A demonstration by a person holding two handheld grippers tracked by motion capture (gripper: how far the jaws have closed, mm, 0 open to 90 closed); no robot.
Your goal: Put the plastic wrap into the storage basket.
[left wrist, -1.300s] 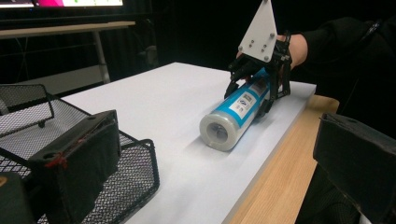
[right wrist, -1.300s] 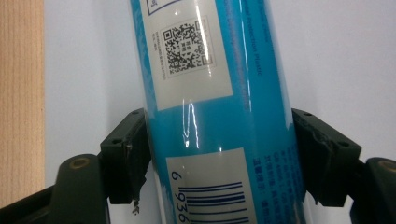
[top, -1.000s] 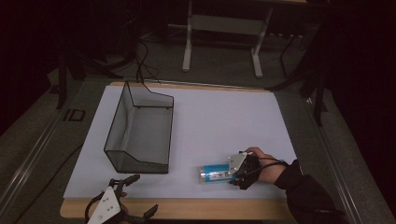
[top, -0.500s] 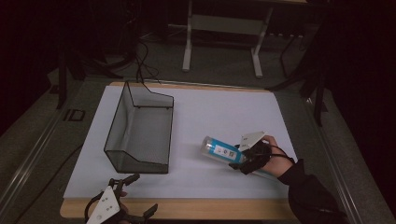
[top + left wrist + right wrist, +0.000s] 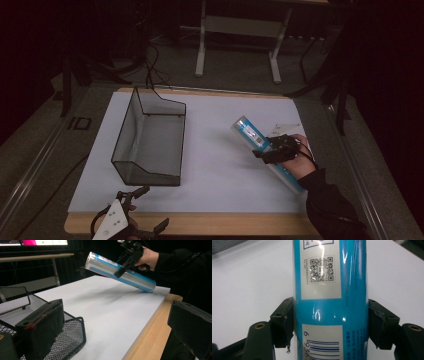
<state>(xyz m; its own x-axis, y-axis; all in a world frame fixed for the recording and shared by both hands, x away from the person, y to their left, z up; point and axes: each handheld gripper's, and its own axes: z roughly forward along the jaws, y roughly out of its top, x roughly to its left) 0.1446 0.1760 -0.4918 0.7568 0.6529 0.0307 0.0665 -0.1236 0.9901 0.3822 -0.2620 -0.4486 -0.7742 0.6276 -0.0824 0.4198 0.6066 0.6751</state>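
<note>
My right hand-held gripper (image 5: 274, 148) is pinching a blue-and-white tube (image 5: 265, 151) across its middle — both pads pressed flat on its sides, having just closed on it. The tube tilts, its capped end raised toward 10 o'clock, its lower end near the table's (image 5: 215, 120) edge at 4 o'clock. My left hand-held gripper (image 5: 131, 220) rests at 7 o'clock with jaws spread — just beside the wire mesh basket (image 5: 150, 142).
</note>
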